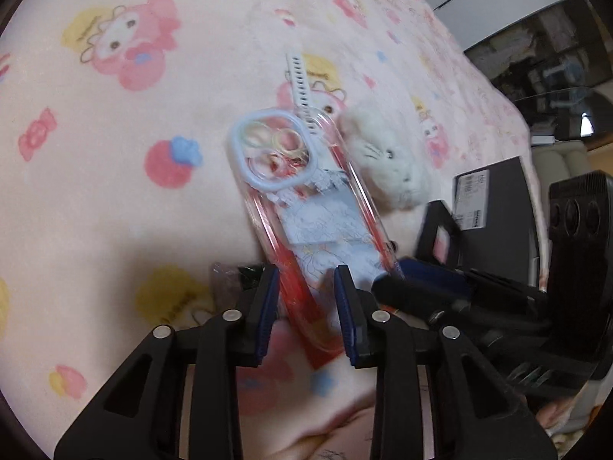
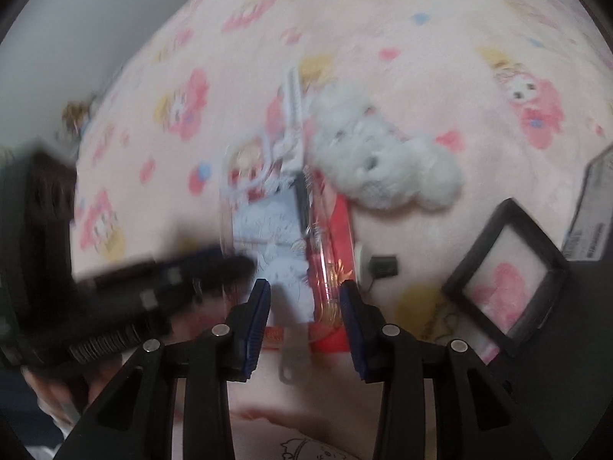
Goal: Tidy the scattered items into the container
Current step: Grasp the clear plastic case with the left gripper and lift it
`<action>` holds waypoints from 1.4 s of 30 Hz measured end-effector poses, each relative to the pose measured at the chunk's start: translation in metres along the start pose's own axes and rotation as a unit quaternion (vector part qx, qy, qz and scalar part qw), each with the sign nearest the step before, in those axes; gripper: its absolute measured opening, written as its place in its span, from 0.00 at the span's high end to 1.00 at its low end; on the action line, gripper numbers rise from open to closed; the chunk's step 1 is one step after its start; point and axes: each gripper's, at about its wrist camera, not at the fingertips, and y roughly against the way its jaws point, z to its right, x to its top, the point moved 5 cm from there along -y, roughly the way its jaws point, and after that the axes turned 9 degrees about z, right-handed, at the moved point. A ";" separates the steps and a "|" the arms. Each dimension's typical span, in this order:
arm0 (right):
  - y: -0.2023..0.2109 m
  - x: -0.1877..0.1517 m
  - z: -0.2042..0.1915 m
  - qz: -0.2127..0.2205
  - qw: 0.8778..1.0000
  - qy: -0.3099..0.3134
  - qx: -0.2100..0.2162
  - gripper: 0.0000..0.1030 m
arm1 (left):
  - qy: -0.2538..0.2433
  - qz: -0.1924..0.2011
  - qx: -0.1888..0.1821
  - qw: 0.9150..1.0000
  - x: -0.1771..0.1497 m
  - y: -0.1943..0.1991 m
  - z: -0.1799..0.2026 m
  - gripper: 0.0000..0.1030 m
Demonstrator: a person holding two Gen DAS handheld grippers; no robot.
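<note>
Between both sets of jaws: phone case (image 1: 306,207), clear with red edges and a pale blue lens ring, lying tilted, its near end at the fingertips.
Left gripper (image 1: 304,280): fingers partly spread, straddling the near end of the case; pad contact cannot be told.
Right gripper (image 2: 304,287): fingers partly spread around the red edge of the case; the picture is blurred, so no grip can be confirmed.
Judged reason: both tools are on one slippery, flat item, probably to tip it up so that it can be lifted.
Neighbours: white strap (image 1: 300,80) at the far end of the case; white plush toy (image 1: 387,165) just beside it; black frame (image 2: 505,268) apart, to the right.
Container: probably the dark labelled box (image 1: 494,199) at the right; its inside is not visible.
Surface: soft pink cartoon-print blanket (image 1: 115,191), which gives under load.
Room: grey wall (image 2: 57,19) and dim shelving (image 1: 555,50) beyond the bed edge.
</note>
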 end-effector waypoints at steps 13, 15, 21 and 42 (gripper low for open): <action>-0.002 -0.024 -0.007 -0.065 0.996 0.063 -0.013 0.66 | 0.006 0.045 0.033 0.998 0.079 -0.026 -0.029 0.61; -0.012 -0.022 -0.005 -0.069 0.996 0.052 -0.007 0.66 | -0.005 0.036 0.029 0.999 0.081 -0.034 -0.026 0.63; -0.022 -0.017 -0.004 -0.060 0.998 0.034 0.000 0.66 | -0.023 0.052 0.052 0.997 0.073 -0.016 -0.033 0.76; -0.008 -0.009 0.008 -0.021 0.999 -0.003 -0.024 0.65 | 0.059 0.052 -0.007 0.997 0.079 -0.018 -0.067 0.70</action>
